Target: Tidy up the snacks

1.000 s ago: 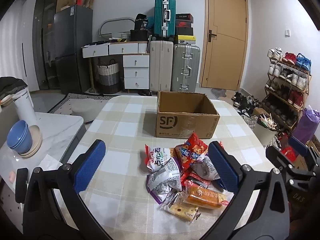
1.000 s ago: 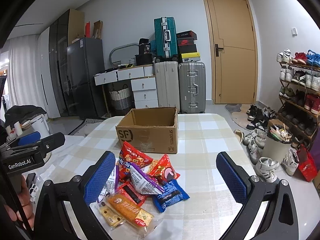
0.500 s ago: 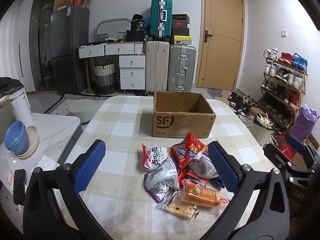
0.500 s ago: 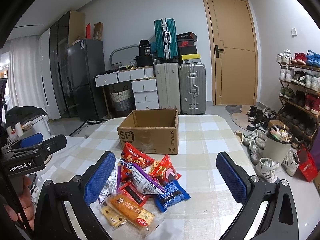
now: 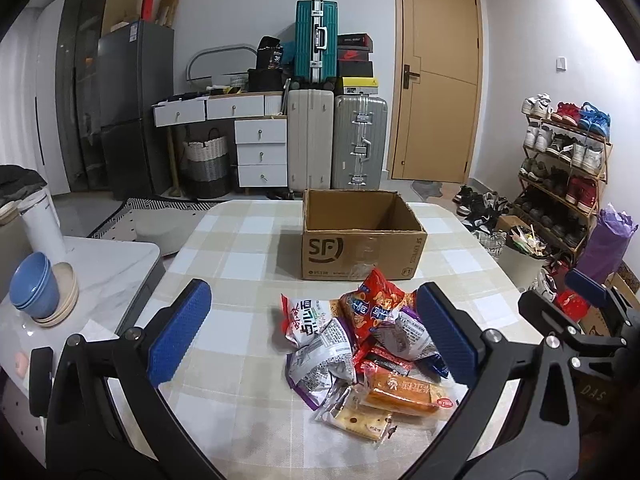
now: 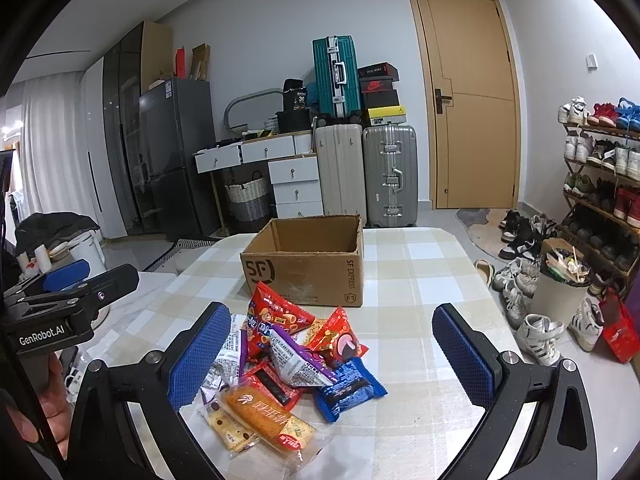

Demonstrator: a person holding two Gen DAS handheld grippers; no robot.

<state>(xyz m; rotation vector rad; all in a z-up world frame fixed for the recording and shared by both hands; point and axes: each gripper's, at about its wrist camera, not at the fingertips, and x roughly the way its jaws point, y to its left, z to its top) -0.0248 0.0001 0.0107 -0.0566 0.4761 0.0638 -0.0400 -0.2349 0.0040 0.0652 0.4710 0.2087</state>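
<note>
A heap of snack packets (image 5: 360, 344) (image 6: 288, 364) lies on the checked tablecloth (image 5: 240, 256), in front of an open, empty cardboard box (image 5: 360, 240) (image 6: 308, 264) marked SF. The heap holds red chip bags (image 6: 276, 312), a purple-and-white packet (image 6: 296, 360), a blue packet (image 6: 348, 388), an orange cake bar (image 6: 264, 412) and a white bag (image 5: 308, 316). My left gripper (image 5: 312, 336) hangs open above the table, its right pad over the heap's right side. My right gripper (image 6: 328, 364) is open too and frames the heap, holding nothing.
A marble side table (image 5: 100, 268) at the left carries blue bowls (image 5: 32, 284) and a white canister (image 5: 40, 224). Suitcases (image 5: 336, 140), drawers and a fridge line the back wall. At the right stand a shoe rack (image 5: 564, 168), floor shoes and a bin (image 6: 560, 284).
Both views have shifted slightly; the box and snack heap sit a little lower and nearer in the left wrist view. Both grippers stay open and nothing was picked up.
</note>
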